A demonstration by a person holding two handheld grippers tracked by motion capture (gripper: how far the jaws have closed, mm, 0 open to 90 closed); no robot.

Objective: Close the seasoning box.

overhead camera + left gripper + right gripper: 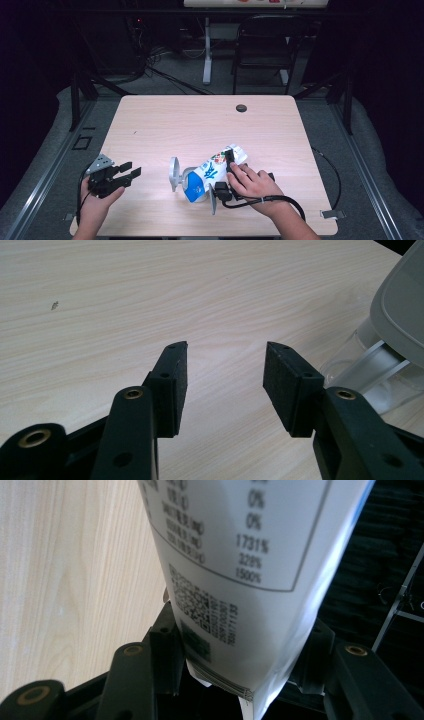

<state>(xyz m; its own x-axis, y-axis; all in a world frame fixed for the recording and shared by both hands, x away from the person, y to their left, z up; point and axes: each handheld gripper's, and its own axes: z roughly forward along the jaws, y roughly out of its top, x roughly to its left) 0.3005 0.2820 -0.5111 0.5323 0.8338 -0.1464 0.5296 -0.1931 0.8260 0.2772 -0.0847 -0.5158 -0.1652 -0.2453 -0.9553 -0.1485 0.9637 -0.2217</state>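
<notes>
A white and blue milk carton (210, 172) lies tilted over the table, its blue end at the mouth of a clear pitcher (190, 176) with a raised grey lid (174, 174). My right gripper (226, 172) is shut on the carton's other end. In the right gripper view the carton (240, 555), with a printed table and a QR code, sits between the two black jaws of my right gripper (235, 647). At the table's front left, my left gripper (131, 170) is held open and apart from the pitcher. Nothing is between the jaws of the left gripper (225, 385), and the pitcher (370, 370) stands to its right.
The light wooden table (200, 120) has a dark round grommet (241, 108) near its far edge. A cable (332, 175) trails off the right side. A black chair (265, 45) and a table leg stand on the floor beyond.
</notes>
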